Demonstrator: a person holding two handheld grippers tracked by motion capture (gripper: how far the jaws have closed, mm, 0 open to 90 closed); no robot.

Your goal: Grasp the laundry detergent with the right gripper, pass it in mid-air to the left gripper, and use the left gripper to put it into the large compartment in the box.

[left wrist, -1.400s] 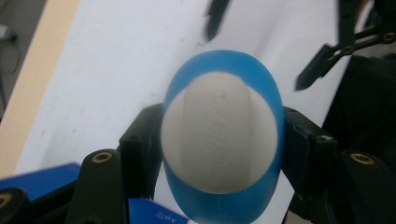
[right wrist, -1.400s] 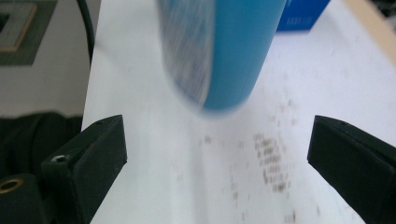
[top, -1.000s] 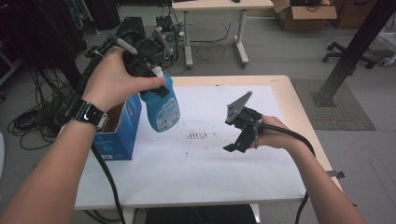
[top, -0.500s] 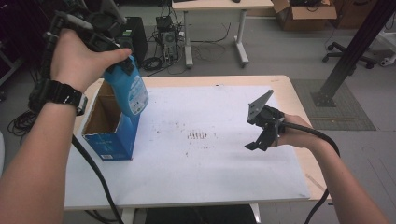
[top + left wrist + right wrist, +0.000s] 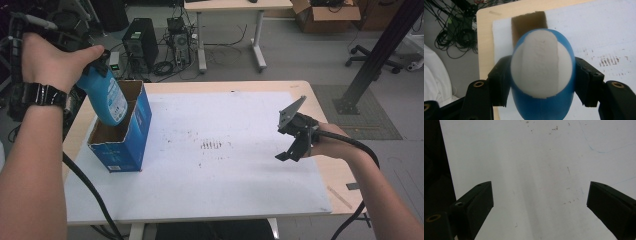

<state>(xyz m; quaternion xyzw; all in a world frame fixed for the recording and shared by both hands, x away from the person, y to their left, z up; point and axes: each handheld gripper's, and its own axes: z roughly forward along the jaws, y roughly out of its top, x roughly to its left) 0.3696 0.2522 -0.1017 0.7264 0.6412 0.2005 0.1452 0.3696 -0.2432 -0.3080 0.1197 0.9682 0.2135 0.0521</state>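
Since a second ago, my left claw (image 5: 75, 47) has carried the bottle (image 5: 106, 98) away from the middle of the table (image 5: 235, 86) toward its left edge, and the bottle now hangs tilted over the open top of the box (image 5: 131, 135), its lower end dipping just inside the rim. My right claw (image 5: 289, 142) has drifted the other way, out toward the right edge.

My left claw is clamped on the bottle. In the left gripper view the two black jaws press against the blue sides of the bottle (image 5: 542, 82), whose white end faces the camera, and the brown inside of the box (image 5: 529, 25) shows beyond it, with the white sheet (image 5: 599, 27) to the right.

The box is blue cardboard, standing upright near the left edge of the table on the white sheet (image 5: 225, 175), its top flaps open.

My right claw holds nothing; its jaws stand wide apart above the sheet near the right edge. In the right gripper view the jaws frame bare white sheet (image 5: 539, 170) with a few dark specks.

A patch of dark marks (image 5: 212, 145) sits on the sheet about midway between box and right claw.
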